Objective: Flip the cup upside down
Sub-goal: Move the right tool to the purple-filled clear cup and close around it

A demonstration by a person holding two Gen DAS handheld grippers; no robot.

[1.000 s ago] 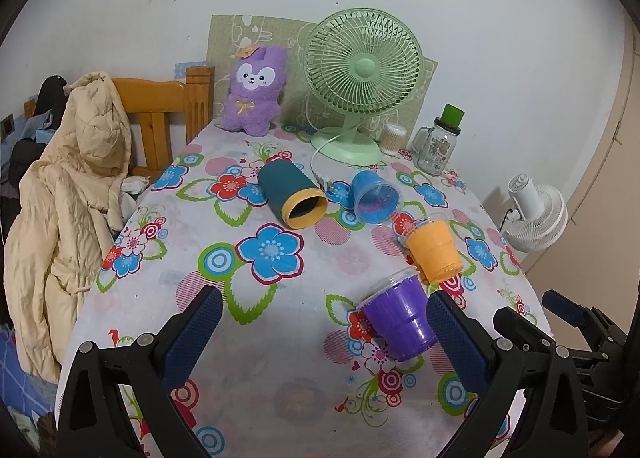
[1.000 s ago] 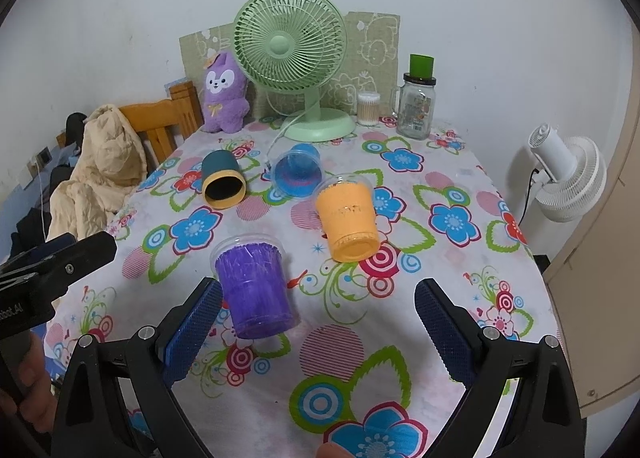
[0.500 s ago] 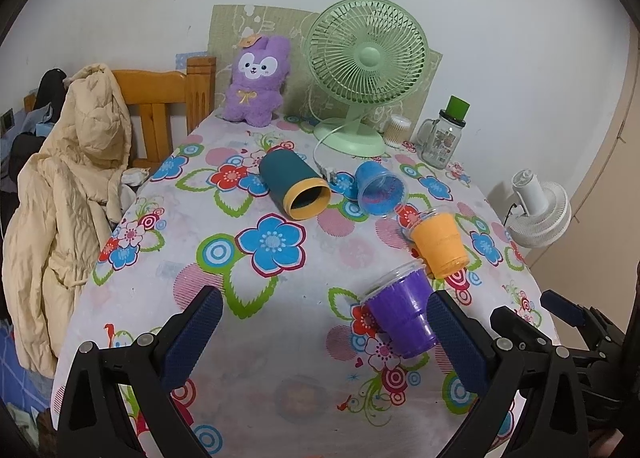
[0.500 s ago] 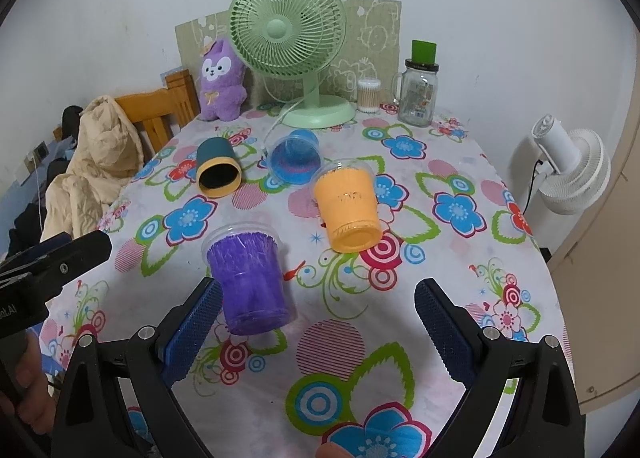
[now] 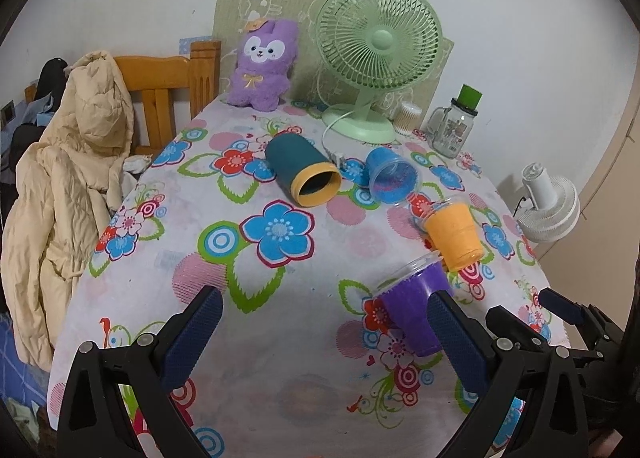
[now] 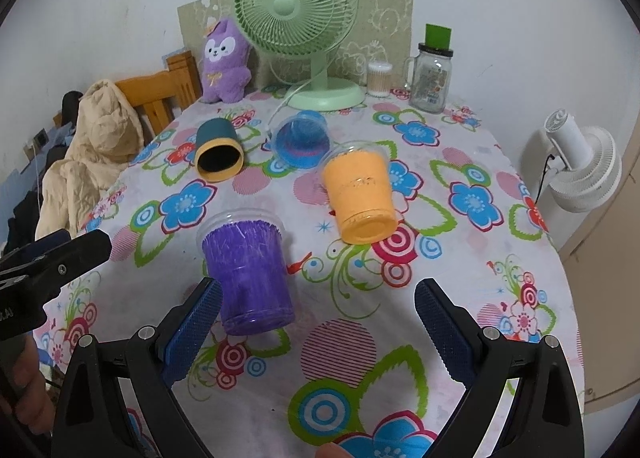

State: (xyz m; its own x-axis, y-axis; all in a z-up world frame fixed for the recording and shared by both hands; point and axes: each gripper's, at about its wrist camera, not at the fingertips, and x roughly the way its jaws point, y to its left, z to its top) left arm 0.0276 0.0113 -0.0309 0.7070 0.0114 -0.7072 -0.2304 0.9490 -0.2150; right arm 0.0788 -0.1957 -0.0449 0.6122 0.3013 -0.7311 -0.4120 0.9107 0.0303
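Several cups lie on their sides on the floral tablecloth. A purple cup is nearest, an orange cup lies beyond it, then a blue cup and a dark teal cup with a yellow rim. My right gripper is open and empty, its left finger beside the purple cup. My left gripper is open and empty above the near table edge, with the purple cup by its right finger.
A green desk fan, a purple plush toy, a glass jar with a green lid and a cotton swab box stand at the back. A wooden chair with a beige jacket is left. A white fan is right.
Both grippers have drawn back and risen slightly, so the cups sit a bit farther out in both views. The cups have not moved. Both grippers stay open.
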